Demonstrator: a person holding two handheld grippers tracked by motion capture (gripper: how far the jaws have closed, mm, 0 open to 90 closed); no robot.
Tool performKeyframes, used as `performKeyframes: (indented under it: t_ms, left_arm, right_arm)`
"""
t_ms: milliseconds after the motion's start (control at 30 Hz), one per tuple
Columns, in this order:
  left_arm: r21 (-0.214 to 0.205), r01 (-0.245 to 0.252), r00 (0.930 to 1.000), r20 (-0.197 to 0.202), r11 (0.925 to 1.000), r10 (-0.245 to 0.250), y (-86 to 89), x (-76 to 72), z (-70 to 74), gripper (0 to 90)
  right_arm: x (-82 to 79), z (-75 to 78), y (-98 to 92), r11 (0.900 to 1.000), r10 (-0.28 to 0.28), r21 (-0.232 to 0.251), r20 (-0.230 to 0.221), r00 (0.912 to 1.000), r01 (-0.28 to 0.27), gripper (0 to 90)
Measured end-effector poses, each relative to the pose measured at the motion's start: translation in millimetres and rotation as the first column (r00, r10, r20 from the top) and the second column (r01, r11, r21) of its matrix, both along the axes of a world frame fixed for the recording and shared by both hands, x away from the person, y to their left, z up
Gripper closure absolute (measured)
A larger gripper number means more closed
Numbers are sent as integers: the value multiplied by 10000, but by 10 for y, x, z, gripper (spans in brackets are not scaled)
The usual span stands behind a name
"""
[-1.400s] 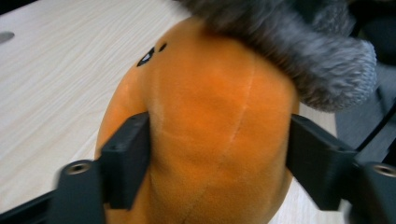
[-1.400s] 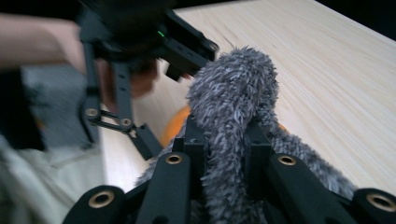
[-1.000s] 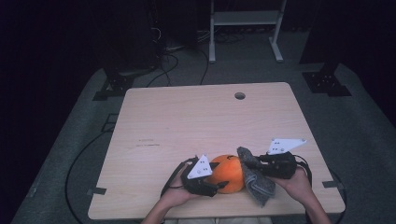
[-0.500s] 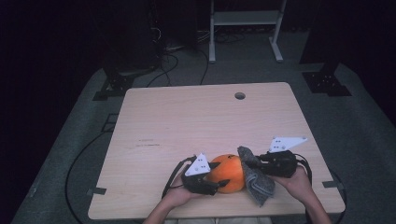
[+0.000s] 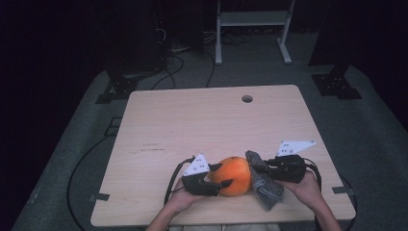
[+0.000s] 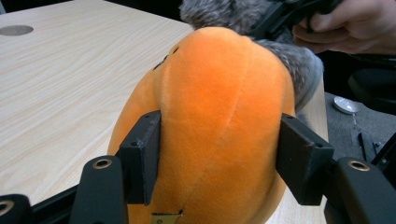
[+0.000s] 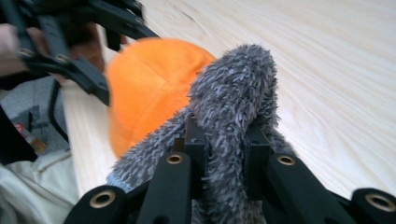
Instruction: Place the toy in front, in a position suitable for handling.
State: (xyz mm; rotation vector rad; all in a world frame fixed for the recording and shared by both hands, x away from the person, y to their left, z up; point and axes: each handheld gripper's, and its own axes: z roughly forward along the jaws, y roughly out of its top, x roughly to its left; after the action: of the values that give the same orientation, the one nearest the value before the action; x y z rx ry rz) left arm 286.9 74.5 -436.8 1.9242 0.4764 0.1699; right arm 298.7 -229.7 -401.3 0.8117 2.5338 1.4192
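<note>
The left tool [image 6: 219, 154] had just been closing, its jaws pressed on either flank of the orange plush ball [image 6: 219, 116] on the counter [image 5: 192, 125]; the right tool [image 7: 224, 140] was clamped on a grey fuzzy cloth [image 7: 233, 88], touching the ball's far side.

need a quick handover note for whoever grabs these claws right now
Left claw: jaws have just been closing around the orange plush ball, pads on both its sides.
Right claw: shut on a fold of the grey fuzzy cloth.
Both things sit at the near edge of the table, cloth lying against the ball's right side.
Done: both things gripped.
Left, probably: wipe the ball with the cloth.
</note>
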Motion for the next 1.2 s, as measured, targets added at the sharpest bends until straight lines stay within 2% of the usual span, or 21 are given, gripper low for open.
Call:
performKeyframes:
  t_ms: [67, 133, 167, 233, 267, 300, 367, 433, 500, 533, 600, 667, 767, 867, 933, 1033, 1100, 1200]
  left_arm:
    - [-120, -109, 9999, -65, 9999, 108, -2, 3, 1, 377]
    - [-260, -291, 9996, -33, 9992, 290, -6, 3, 9, 381]
    - [-347, -358, 9994, 5, 9988, 358, -1, -1, 20, 384]
    - [-530, -451, 9990, 3, 9976, 452, 16, -4, 43, 389]
    - [-513, -511, 9987, 56, 9974, 514, 34, -7, 61, 390]
    - [-521, -565, 9983, 100, 9970, 571, 44, -9, 74, 392]
    - [-417, -612, 9980, 136, 9973, 619, 67, -6, 97, 397]
    - [-346, -639, 9979, 112, 9974, 643, 79, 1, 108, 404]
    - [-313, -609, 9980, 149, 9977, 614, 68, -3, 107, 405]
    - [-308, -572, 9981, 233, 9979, 579, 50, -13, 105, 404]
    - [-203, -513, 9979, 375, 9985, 520, 42, -7, 88, 392]
    - [-264, -557, 9978, 352, 9981, 566, 28, 10, 58, 320]
    - [-16, -770, 9961, 434, 9970, 770, -13, 28, 46, 170]
    - [68, -705, 9972, 273, 9975, 703, -13, 48, 18, 134]
    - [60, -542, 9985, 20, 9985, 541, 3, 64, -4, 150]
    - [72, -555, 9982, 227, 9984, 553, 2, 32, 15, 312]
    - [15, -537, 9979, 353, 9986, 537, 9, 17, 60, 365]
    - [68, -459, 9984, 334, 9989, 456, 52, 13, 128, 380]
  right_arm:
    - [-68, 84, 47, 9979, 428, 473, 339, 9985, -444, 763]
    - [-113, 158, 98, 9866, 1073, 1181, 498, 9930, -1125, 763]
    - [-132, 184, 149, 9840, 1251, 1203, 598, 9903, -1316, 762]
    - [-111, 143, 180, 9862, 1217, 1064, 552, 9910, -1270, 761]
    - [-85, 109, 161, 9859, 1150, 1173, 417, 9925, -1192, 762]
    - [-38, 49, 126, 9879, 994, 1190, 95, 9950, -998, 763]
    - [-2, -4, 94, 9947, 654, 797, -68, 9978, -646, 763]
    - [-38, 37, 110, 9957, 554, 731, 194, 9983, -566, 762]
    - [-90, 112, 167, 9898, 893, 1061, 545, 9945, -947, 762]
    - [-114, 138, 213, 9891, 997, 1025, 660, 9928, -1061, 762]
    - [-110, 117, 264, 9924, 1027, 600, 712, 9922, -1070, 762]
    - [-74, 64, 250, 9929, 959, 658, 437, 9944, -987, 763]
    - [-71, 56, 229, 9946, 854, 558, 431, 9954, -877, 762]
    - [-92, 63, 251, 9937, 953, 544, 500, 9942, -980, 762]
    - [-86, 56, 250, 9934, 979, 559, 461, 9941, -1004, 762]
    - [-50, 25, 222, 9952, 816, 522, 332, 9961, -832, 763]
    - [-27, 5, 184, 9972, 631, 382, 330, 9975, -643, 763]
    - [-6, -18, 123, 9997, 241, 56, 248, 9994, -242, 762]
